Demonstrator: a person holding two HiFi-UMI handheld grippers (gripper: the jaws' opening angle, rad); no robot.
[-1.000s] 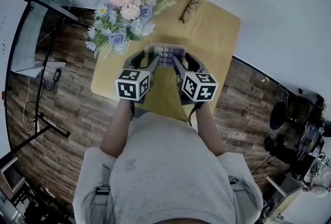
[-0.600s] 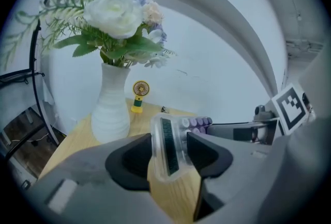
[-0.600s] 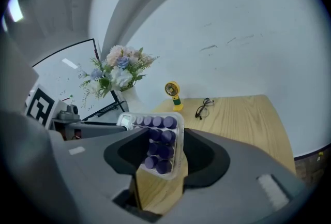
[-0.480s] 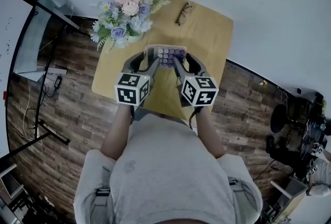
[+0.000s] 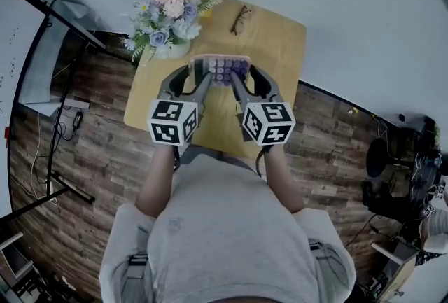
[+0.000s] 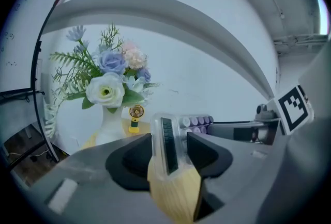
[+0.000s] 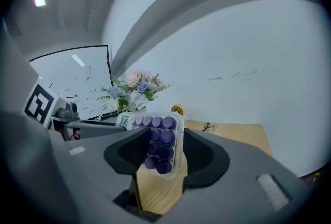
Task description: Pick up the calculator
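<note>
The calculator (image 5: 221, 69), a pale case with rows of purple keys, hangs in the air above the wooden table (image 5: 276, 50), held between both grippers. My left gripper (image 5: 202, 76) is shut on its display end (image 6: 166, 144), which stands on edge between the jaws. My right gripper (image 5: 239, 76) is shut on the keypad end (image 7: 160, 144), the jaws set wide around it. In each gripper view the other gripper's marker cube shows beyond the calculator.
A vase of pastel flowers (image 5: 169, 3) stands at the table's far left corner, with a small yellow fan (image 6: 136, 117) beside it. Glasses (image 5: 239, 19) lie near the far edge. A whiteboard (image 7: 77, 80) stands to the left; the white wall is just behind the table.
Both grippers have risen together with the calculator between them, away from the tabletop and closer to the head camera. The grip looks the same.
</note>
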